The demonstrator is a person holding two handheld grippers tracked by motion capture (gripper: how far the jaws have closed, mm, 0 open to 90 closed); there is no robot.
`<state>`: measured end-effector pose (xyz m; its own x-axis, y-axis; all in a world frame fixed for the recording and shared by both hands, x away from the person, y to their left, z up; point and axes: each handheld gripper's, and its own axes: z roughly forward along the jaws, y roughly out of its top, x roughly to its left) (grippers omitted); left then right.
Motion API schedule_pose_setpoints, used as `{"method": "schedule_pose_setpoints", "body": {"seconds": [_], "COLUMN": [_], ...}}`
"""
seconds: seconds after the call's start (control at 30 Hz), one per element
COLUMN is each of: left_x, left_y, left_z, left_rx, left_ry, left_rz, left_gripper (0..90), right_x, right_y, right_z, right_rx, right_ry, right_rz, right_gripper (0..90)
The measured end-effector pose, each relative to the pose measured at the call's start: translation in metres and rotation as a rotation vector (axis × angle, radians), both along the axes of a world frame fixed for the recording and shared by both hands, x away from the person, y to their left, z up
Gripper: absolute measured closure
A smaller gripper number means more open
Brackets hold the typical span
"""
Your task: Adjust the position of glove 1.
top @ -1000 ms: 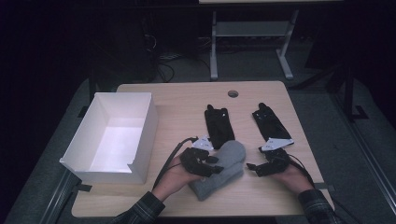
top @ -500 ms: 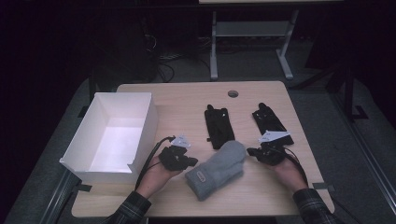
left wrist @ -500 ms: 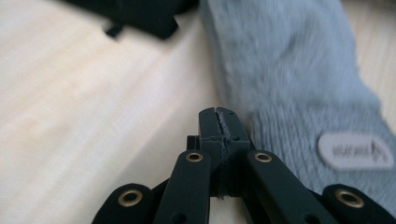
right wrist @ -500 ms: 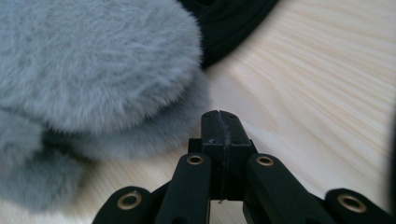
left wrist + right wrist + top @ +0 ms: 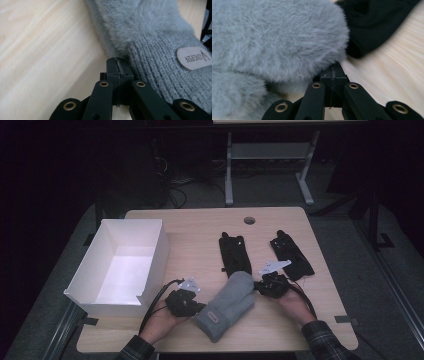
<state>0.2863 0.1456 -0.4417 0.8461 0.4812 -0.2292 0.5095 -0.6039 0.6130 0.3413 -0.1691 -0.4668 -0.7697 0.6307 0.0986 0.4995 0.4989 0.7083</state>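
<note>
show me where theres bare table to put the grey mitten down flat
Bare wood lies between the white box and the nearer black glove, and along the far edge around the round hole. It is crowded on the right, where the grey mitten, both black gloves, the second at, and the right gripper meet.

The left gripper (image 5: 117,65) is rising from the bottom edge with its two black jaws pressed together, their tips meeting in a thin seam. Those tips are touching the edge of the grey mitten (image 5: 160,50), just where its fluffy upper part is giving way to the ribbed knit cuff. A pale oval label (image 5: 195,58) is sitting on the cuff, its lettering upside down. The mitten is lying on the light wooden table (image 5: 45,50).
</note>
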Motion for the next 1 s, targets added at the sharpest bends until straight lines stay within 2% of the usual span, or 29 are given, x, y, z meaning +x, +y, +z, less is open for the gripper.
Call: {"method": "schedule_pose_setpoints", "body": {"seconds": [0.17, 0.3, 0.37, 0.4, 0.43, 0.47, 0.6, 0.63, 0.67, 0.7, 0.73, 0.8, 0.87, 1.0], "left_x": [-0.006, -0.007, -0.005, -0.004, -0.002, 0.000, 0.008, 0.010, 0.011, 0.013, 0.013, 0.014, 0.016, 0.018], "left_y": [0.012, 0.015, 0.016, 0.016, 0.016, 0.017, 0.021, 0.022, 0.022, 0.022, 0.021, 0.019, 0.017, 0.010], "left_z": [0.000, 0.002, 0.003, 0.003, 0.004, 0.005, 0.011, 0.012, 0.012, 0.013, 0.015, 0.018, 0.023, 0.033], "left_rx": [-0.003, -0.009, -0.011, -0.010, -0.003, -0.003, -0.039, -0.044, -0.056, -0.084, -0.100, -0.112, -0.136, -0.157], "left_ry": [-0.011, -0.020, -0.032, -0.038, -0.045, -0.049, -0.059, -0.057, -0.050, -0.039, -0.037, -0.062, -0.071, -0.101], "left_rz": [0.019, 0.043, 0.062, 0.078, 0.084, 0.094, 0.153, 0.159, 0.170, 0.169, 0.171, 0.181, 0.177, 0.141], "left_gripper": [89.1, 88.0, 85.1, 80.5, 75.0, 73.3, 61.9, 53.7, 50.1, 50.1, 43.6, 41.2, 37.6, 29.5], "right_x": [0.002, 0.004, 0.004, 0.004, 0.004, 0.003, 0.002, 0.001, -0.001, -0.001, -0.003, -0.004, -0.006, -0.010], "right_y": [0.018, 0.029, 0.031, 0.031, 0.028, 0.026, 0.010, 0.005, -0.001, -0.001, -0.010, -0.013, -0.020, -0.030], "right_z": [-0.001, -0.003, -0.003, -0.003, -0.002, -0.002, 0.000, 0.000, 0.000, 0.000, -0.002, -0.002, -0.003, -0.003], "right_rx": [-0.005, -0.008, -0.009, -0.011, -0.016, -0.015, 0.002, 0.002, -0.008, -0.008, -0.024, -0.028, -0.024, -0.023], "right_ry": [0.000, -0.007, -0.012, -0.014, -0.015, -0.017, -0.013, -0.015, -0.021, -0.021, -0.032, -0.033, -0.032, -0.036], "right_rz": [0.039, 0.064, 0.065, 0.064, 0.058, 0.051, 0.017, 0.006, -0.017, -0.017, -0.045, -0.047, -0.066, -0.077], "right_gripper": [90.0, 90.0, 90.0, 87.0, 80.7, 78.7, 63.0, 57.7, 50.7, 50.7, 46.3, 46.1, 43.7, 41.2]}}
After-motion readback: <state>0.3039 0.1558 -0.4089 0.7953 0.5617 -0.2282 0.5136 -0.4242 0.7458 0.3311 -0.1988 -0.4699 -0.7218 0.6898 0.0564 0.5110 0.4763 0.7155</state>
